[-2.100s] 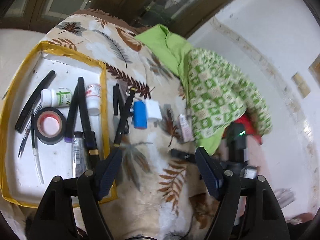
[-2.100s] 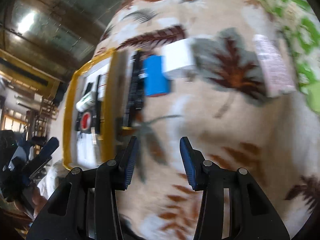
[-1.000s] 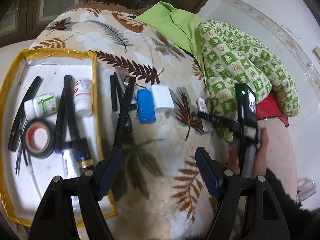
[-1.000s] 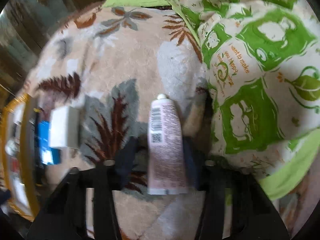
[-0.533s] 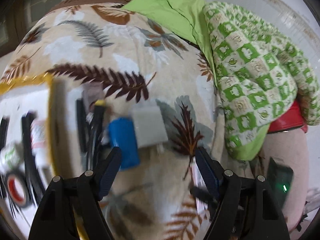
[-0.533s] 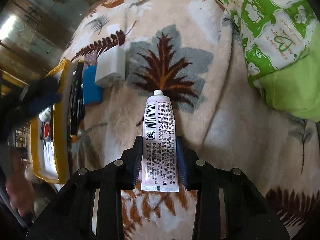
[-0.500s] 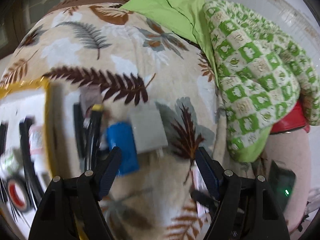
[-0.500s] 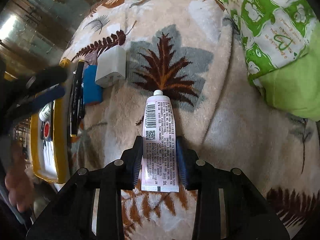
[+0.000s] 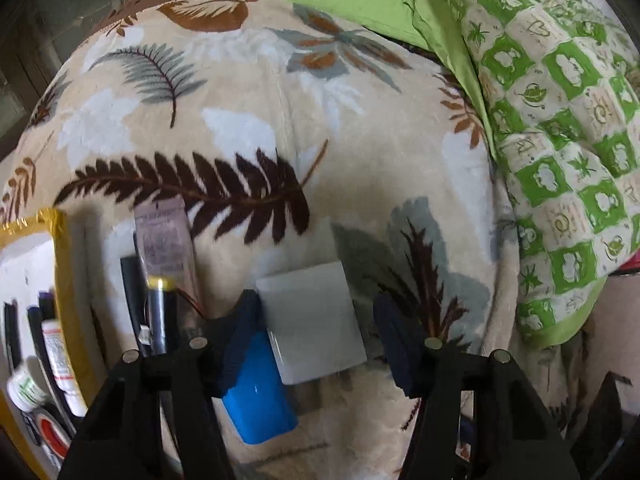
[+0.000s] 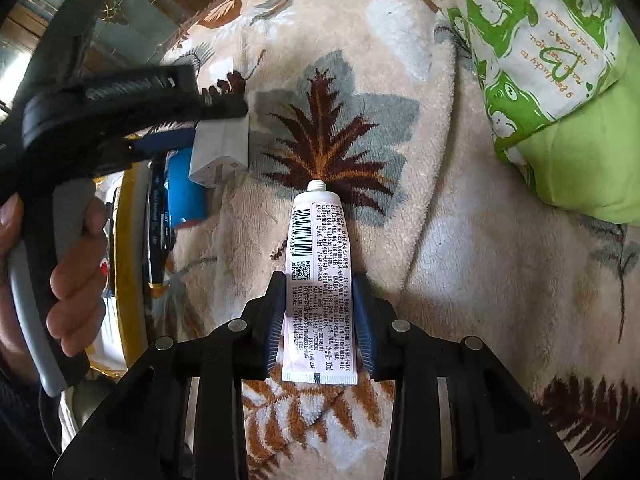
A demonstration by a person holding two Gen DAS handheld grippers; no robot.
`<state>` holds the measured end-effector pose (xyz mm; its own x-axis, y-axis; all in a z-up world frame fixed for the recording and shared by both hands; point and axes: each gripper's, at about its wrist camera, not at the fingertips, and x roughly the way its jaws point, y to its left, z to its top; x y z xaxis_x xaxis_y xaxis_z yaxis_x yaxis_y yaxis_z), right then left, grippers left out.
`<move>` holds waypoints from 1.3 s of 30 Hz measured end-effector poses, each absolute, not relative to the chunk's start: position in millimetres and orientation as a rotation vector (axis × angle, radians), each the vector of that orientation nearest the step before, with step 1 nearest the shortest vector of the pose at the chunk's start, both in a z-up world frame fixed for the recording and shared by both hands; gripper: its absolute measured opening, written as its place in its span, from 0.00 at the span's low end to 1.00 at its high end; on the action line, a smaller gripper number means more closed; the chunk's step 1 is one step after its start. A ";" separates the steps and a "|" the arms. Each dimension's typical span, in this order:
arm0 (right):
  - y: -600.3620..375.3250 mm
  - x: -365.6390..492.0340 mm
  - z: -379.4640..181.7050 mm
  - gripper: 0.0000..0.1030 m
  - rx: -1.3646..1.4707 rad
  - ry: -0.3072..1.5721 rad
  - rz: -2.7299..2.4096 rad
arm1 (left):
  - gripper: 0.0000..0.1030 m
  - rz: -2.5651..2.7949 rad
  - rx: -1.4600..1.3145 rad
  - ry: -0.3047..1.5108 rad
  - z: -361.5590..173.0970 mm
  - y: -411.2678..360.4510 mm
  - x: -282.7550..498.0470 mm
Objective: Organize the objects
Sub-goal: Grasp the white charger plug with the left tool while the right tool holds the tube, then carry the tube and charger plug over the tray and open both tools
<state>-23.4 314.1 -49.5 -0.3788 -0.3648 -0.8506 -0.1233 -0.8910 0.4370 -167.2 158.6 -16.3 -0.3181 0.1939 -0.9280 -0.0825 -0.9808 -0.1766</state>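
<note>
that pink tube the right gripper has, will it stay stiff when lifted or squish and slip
The pink tube is probably soft-walled: its crimped tail looks flat, so the right gripper, clamped on its sides, may dent it. It likely weighs little and should not droop much. Its glossy printed skin could slide between the pads. No cap shows on the nozzle, so a hard squeeze might push paste out.

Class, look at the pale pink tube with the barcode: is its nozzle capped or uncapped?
Uncapped: the pale pink tube shows a bare white threaded nozzle with no cap on it.
</note>
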 end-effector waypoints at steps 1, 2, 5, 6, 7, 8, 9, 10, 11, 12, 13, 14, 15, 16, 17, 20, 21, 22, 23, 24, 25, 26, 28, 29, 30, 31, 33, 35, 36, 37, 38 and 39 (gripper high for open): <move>314.1 -23.1 -49.9 0.31 1.653 -0.663 -2.399 | 0.56 2.409 -1.731 -0.145 -17.8 159.0 -165.5; 314.2 -23.1 -50.3 0.31 1.652 -0.666 -2.399 | 0.56 2.407 -1.736 -0.130 -18.9 160.6 -163.8; 314.7 -22.0 -50.3 0.31 1.654 -0.662 -2.401 | 0.56 2.434 -1.747 -0.029 -24.5 169.8 -164.2; 314.6 -21.9 -50.0 0.31 1.656 -0.658 -2.403 | 0.56 2.441 -1.759 0.004 -28.1 173.0 -165.9; 313.9 -21.9 -49.9 0.31 1.658 -0.652 -2.406 | 0.55 2.451 -1.757 0.034 -29.7 175.8 -166.3; 313.0 -21.8 -49.7 0.31 1.660 -0.644 -2.410 | 0.50 2.475 -1.749 0.084 -29.8 179.3 -165.2; 312.1 -21.7 -49.7 0.31 1.660 -0.640 -2.412 | 0.49 2.484 -1.738 0.118 -29.3 181.5 -163.1; 311.1 -22.2 -49.6 0.31 1.659 -0.644 -2.411 | 0.49 2.474 -1.721 0.115 -28.6 181.8 -160.5; 310.2 -22.5 -49.4 0.32 1.658 -0.649 -2.411 | 0.49 2.441 -1.705 0.072 -28.5 180.0 -157.6; 310.2 -22.7 -49.3 0.32 1.656 -0.654 -2.409 | 0.48 2.411 -1.693 0.018 -28.6 176.3 -154.5; 309.9 -23.0 -49.4 0.32 1.655 -0.659 -2.406 | 0.48 2.400 -1.675 -0.033 -26.5 170.5 -151.2; 309.1 -23.1 -49.2 0.32 1.655 -0.663 -2.405 | 0.48 2.386 -1.649 -0.132 -24.2 161.3 -149.4; 312.3 -22.2 -48.8 0.32 1.654 -0.668 -2.405 | 0.48 2.355 -1.619 -0.273 -22.2 148.5 -148.3; 311.2 -22.4 -48.6 0.32 1.653 -0.669 -2.409 | 0.48 2.314 -1.598 -0.405 -21.1 136.0 -146.8; 312.1 -22.2 -49.5 0.32 1.652 -0.665 -2.413 | 0.48 2.285 -1.578 -0.500 -19.5 125.3 -144.3; 313.0 -22.6 -50.8 0.32 1.655 -0.648 -2.421 | 0.48 2.299 -1.551 -0.504 -11.0 116.5 -127.6; 313.4 -22.6 -51.4 0.32 1.657 -0.638 -2.424 | 0.48 2.291 -1.547 -0.495 -8.7 114.5 -120.9; 312.0 -24.3 -51.6 0.32 1.661 -0.621 -2.427 | 0.48 2.277 -1.537 -0.495 -5.9 113.2 -112.9; 311.4 -25.4 -52.1 0.32 1.665 -0.612 -2.429 | 0.48 2.267 -1.527 -0.502 -1.4 112.8 -103.7; 310.5 -26.8 -51.8 0.32 1.667 -0.604 -2.432 | 0.48 2.252 -1.516 -0.517 2.6 109.7 -92.8; 310.1 -28.2 -51.9 0.32 1.673 -0.597 -2.435 | 0.48 2.234 -1.503 -0.535 7.5 106.2 -87.1; 309.7 -28.0 -51.6 0.32 1.678 -0.592 -2.437 | 0.48 2.206 -1.479 -0.565 12.2 99.8 -76.7; 309.0 -29.2 -49.6 0.32 1.696 -0.575 -2.439 | 0.48 2.185 -1.455 -0.580 18.2 98.1 -67.7; 308.2 -30.3 -49.0 0.31 1.705 -0.572 -2.437 | 0.48 2.179 -1.449 -0.581 21.6 92.3 -60.8; 308.5 -29.9 -48.5 0.30 1.715 -0.577 -2.434 | 0.48 2.175 -1.454 -0.572 24.6 87.5 -56.0; 308.3 -28.7 -48.0 0.30 1.722 -0.590 -2.429 | 0.48 2.178 -1.466 -0.560 28.4 80.4 -49.2; 307.6 -21.6 -46.8 0.29 1.733 -0.612 -2.421 | 0.48 2.198 -1.480 -0.540 35.1 60.7 -34.6; 301.6 -15.4 -45.2 0.29 1.751 -0.626 -2.399 | 0.48 2.226 -1.478 -0.538 43.6 37.8 -25.1; 295.6 -15.0 -45.5 0.29 1.755 -0.631 -2.386 | 0.48 2.244 -1.478 -0.540 48.3 23.9 -20.3; 290.7 -9.8 -45.4 0.29 1.757 -0.639 -2.360 | 0.48 2.263 -1.475 -0.542 52.5 11.4 -15.8; 281.9 -7.5 -46.5 0.29 1.764 -0.642 -2.323 | 0.48 2.299 -1.466 -0.538 58.1 -4.1 -9.8; 274.3 -6.8 -46.9 0.29 1.770 -0.635 -2.309 | 0.48 2.326 -1.458 -0.536 60.6 -15.0 -7.2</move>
